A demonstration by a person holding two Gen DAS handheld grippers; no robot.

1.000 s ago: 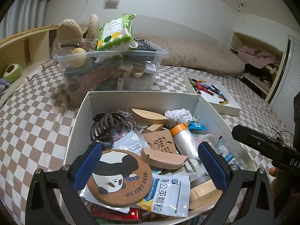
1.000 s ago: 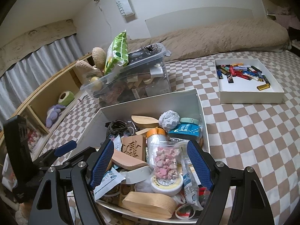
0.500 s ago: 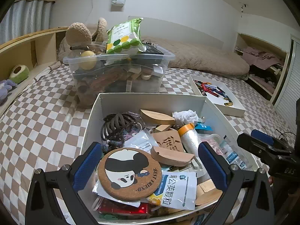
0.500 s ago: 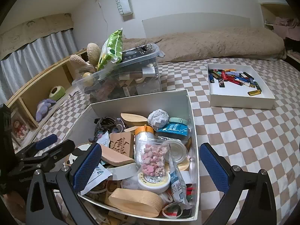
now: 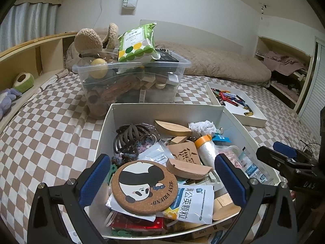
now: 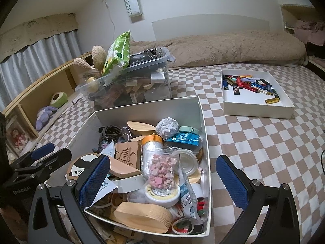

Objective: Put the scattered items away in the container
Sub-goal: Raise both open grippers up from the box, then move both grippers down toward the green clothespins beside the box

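Note:
A white box [image 5: 162, 110] [image 6: 205, 140] on the checked bed is packed with small items: a panda cork coaster [image 5: 144, 186], wooden pieces, sachets, hair ties [image 5: 132, 136] and a bag of pink sweets [image 6: 161, 171]. My left gripper [image 5: 162, 180] is open and empty above the box's near edge, jaws either side of the coaster. My right gripper [image 6: 163, 180] is open and empty over the box's near right part. Each gripper shows at the edge of the other's view.
A clear plastic tub [image 5: 130, 81] [image 6: 130, 85] heaped with toys and a green wipes pack stands behind the box. A shallow white tray of lighters [image 5: 235, 105] [image 6: 256, 93] lies to the right. A wooden shelf with soft toys [image 5: 22, 79] runs along the left.
Both grippers have pulled back and risen from the box. The right gripper's jaws have opened wider. The box contents have not moved.

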